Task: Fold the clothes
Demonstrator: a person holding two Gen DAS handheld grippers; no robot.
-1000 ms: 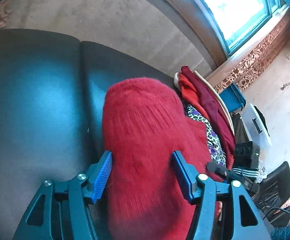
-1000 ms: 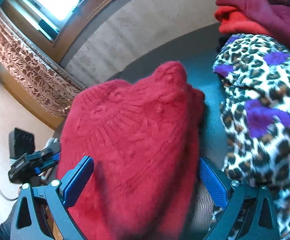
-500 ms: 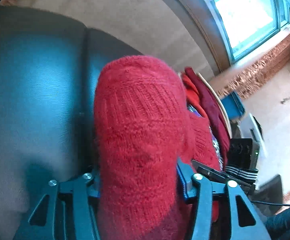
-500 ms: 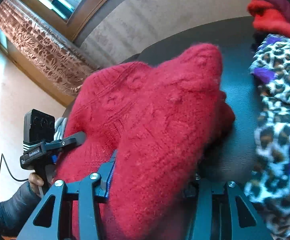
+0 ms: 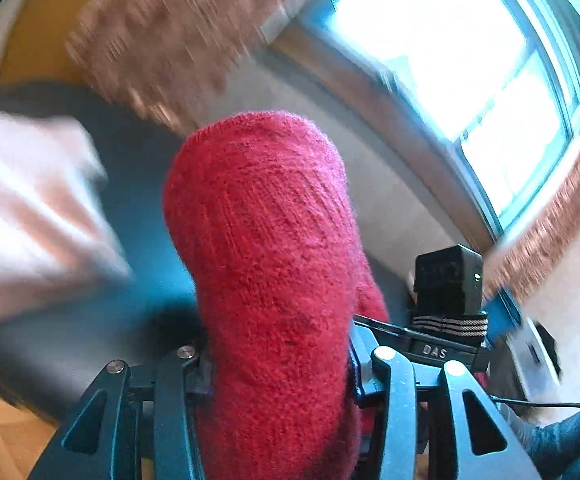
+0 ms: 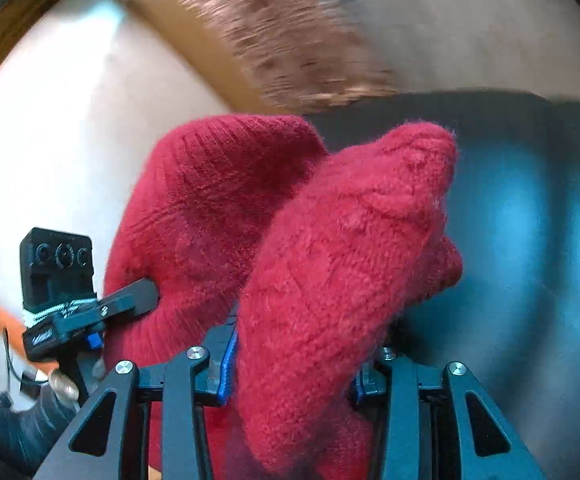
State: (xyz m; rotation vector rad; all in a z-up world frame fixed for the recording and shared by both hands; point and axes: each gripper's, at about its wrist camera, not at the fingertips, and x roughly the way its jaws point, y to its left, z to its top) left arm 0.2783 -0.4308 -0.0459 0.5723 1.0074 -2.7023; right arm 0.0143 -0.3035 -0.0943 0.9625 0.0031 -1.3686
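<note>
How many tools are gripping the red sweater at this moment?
2. The left tool is shut on one bunch of the red knit sweater; the right tool is shut on another bunch. No other tool shows.

My red knit sweater (image 5: 266,264) is bunched into thick folds, raised off the dark seat, pinched at two points (image 6: 330,264).

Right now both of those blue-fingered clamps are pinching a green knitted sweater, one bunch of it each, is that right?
Not quite: the sweater is red, not green. The rest holds. The right wrist view shows the right gripper clamped on one bunch, and the left gripper pinches another in the left wrist view.
</note>
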